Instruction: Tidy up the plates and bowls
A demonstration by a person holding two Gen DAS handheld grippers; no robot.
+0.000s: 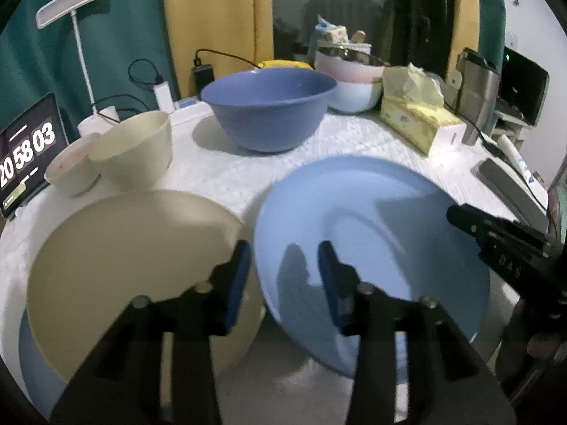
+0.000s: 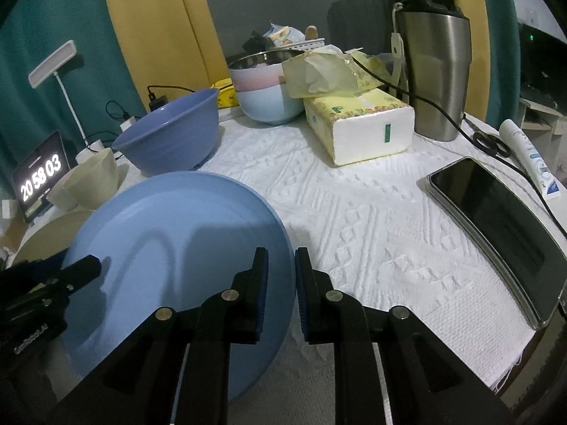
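A light blue plate (image 1: 372, 233) is tilted above the table, its right rim pinched between the pads of my right gripper (image 2: 281, 262); the plate also shows in the right wrist view (image 2: 170, 248). My left gripper (image 1: 285, 258) is open, its jaws astride the plate's left rim. A beige plate (image 1: 124, 265) lies to the left on top of another blue plate (image 1: 32, 364). A dark blue bowl (image 1: 269, 109) stands behind. A beige bowl (image 1: 138, 148) and a small pinkish bowl (image 1: 71, 170) stand at the left.
Stacked pastel bowls (image 2: 265, 95), a tissue pack (image 2: 358, 124), a steel tumbler (image 2: 436, 74), a phone (image 2: 496, 233) and a tube (image 2: 531, 159) lie at the back and right. A clock tablet (image 1: 24, 156) and a lamp (image 1: 74, 0) stand at the left.
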